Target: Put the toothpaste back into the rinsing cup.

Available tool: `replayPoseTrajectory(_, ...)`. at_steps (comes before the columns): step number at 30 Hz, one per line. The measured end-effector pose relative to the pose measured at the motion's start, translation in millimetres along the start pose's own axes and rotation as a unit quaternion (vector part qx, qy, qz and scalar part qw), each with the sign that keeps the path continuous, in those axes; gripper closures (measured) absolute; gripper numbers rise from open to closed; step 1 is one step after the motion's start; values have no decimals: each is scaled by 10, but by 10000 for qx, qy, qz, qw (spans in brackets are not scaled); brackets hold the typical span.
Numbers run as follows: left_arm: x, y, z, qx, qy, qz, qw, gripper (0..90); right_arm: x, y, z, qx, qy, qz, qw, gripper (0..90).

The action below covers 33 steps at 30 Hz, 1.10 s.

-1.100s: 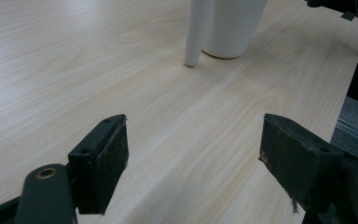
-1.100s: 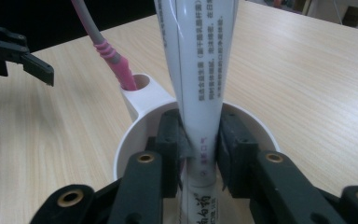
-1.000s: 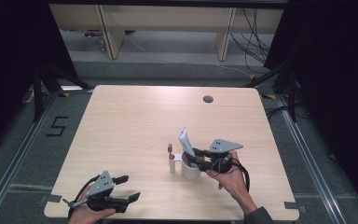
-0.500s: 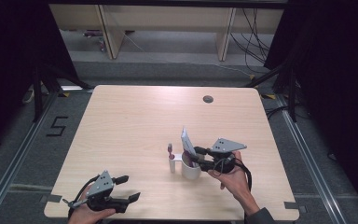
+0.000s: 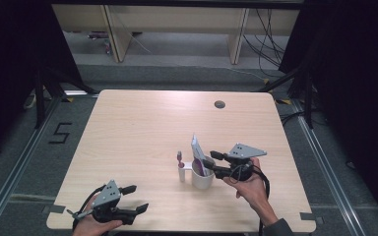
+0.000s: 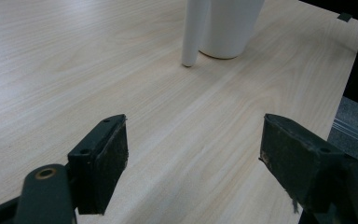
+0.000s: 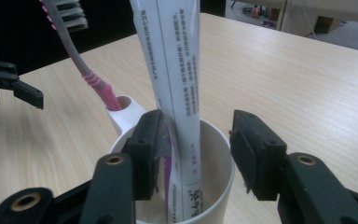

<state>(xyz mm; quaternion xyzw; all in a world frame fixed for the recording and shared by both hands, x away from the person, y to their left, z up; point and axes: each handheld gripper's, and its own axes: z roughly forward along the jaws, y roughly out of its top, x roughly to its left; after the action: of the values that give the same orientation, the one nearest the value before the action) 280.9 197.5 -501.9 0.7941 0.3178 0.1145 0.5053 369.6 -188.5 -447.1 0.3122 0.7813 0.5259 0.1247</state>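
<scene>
The right gripper (image 5: pixel 210 162) is positioned above the white cylindrical cup (image 5: pixel 202 179), jaws spread to either side of the white toothpaste tube with purple print (image 5: pixel 197 154). In the right gripper view, the left jaw lies against the tube (image 7: pixel 175 88); the right jaw stands apart from it, so the tube is not clamped. The tube stands upright in the cup (image 7: pixel 214 154), tilted slightly. A toothbrush with a grey and pink handle (image 7: pixel 81 56) stands in the small white side holder (image 7: pixel 123 112) attached to the cup, bristles up. The cup sits on the light wooden desk (image 5: pixel 142 132), right of centre and towards the near edge.

The left gripper (image 5: pixel 135 199) is held by a hand (image 5: pixel 91 226) at the near left corner of the desk, well apart from the cup. Its jaws are released and spread wide, with nothing between them. In the left gripper view, the cup (image 6: pixel 230 23) and side holder (image 6: pixel 193 30) appear ahead on the desk (image 6: pixel 74 70).

A small dark round hole (image 5: pixel 220 104) lies near the far edge of the desk.
</scene>
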Motion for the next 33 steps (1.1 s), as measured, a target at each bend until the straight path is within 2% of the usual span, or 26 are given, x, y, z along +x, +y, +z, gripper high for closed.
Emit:
replayPoseTrajectory(1, 0, 0, 1, 4, -3, 6, 10000, 225, -19, 4, -2, -39, -26, -112, 9999, 510)
replayPoseTrajectory(4, 1, -3, 7, -28, -5, 3, 10000, 221, -35, 11, -27, -70, -124, -117, 9998, 468)
replayPoseTrajectory(7, 3, -1, 4, -21, 1, 13, 10000, 219, -57, 27, -61, -95, -131, -36, 9999, 411)
replayPoseTrajectory(8, 2, 1, 0, 0, 15, 16, 10000, 218, -45, 25, -77, -133, -188, 111, 9997, 402)
replayPoseTrajectory(10, 1, 1, 0, -4, 18, 17, 10000, 218, -76, 27, -99, -146, -178, 96, 9997, 371)
replayPoseTrajectory(11, 1, 1, 0, -3, 18, 23, 10000, 217, -84, 26, -107, -195, -275, 93, 9994, 363)
replayPoseTrajectory(13, 1, 2, 0, -2, 18, 34, 10000, 217, -92, 24, -124, -198, -214, 222, 9993, 346)
replayPoseTrajectory(14, 1, 2, 0, 1, 19, 39, 10000, 217, -106, 25, -135, -250, -333, 165, 9990, 334)
replayPoseTrajectory(16, 1, 2, 0, 4, 18, 47, 10000, 217, -120, 32, -164, -218, -358, 211, 9989, 318)
replayPoseTrajectory(17, 1, 2, -1, 6, 21, 50, 10000, 217, -102, 29, -176, -191, -356, 424, 9983, 293)
replayPoseTrajectory(19, 1, 2, 0, -1, 28, 41, 10000, 217, -145, 27, -202, -223, -415, 300, 9984, 287)
replayPoseTrajectory(20, 1, 2, 0, -5, 32, 38, 10000, 217, -127, 22, -219, -222, -412, 503, 9976, 287)
replayPoseTrajectory(21, 1, 2, -1, 1, 35, 39, 10000, 217, -161, 20, -235, -256, -414, 365, 9981, 287)
replayPoseTrajectory(22, 1, 2, -1, 7, 44, 43, 10000, 217, -152, 15, -255, -248, -434, 498, 9975, 285)
replayPoseTrajectory(25, 1, 2, 1, 7, 29, 54, 10000, 217, -188, -2, -303, -255, -500, 442, 9974, 270)
replayPoseTrajectory(27, 1, 2, 1, 9, 28, 59, 10000, 217, -182, -20, -344, -240, -532, 616, 9964, 265)
replayPoseTrajectory(29, 2, 0, 0, 19, 26, 67, 10000, 217, -212, -41, -373, -286, -579, 533, 9965, 261)
replayPoseTrajectory(31, 0, -1, 0, 22, 28, 71, 10000, 217, -212, -67, -409, -272, -630, 711, 9951, 258)
replayPoseTrajectory(33, 0, 1, -1, 23, 24, 73, 10000, 217, -257, -99, -436, -291, -676, 588, 9956, 251)
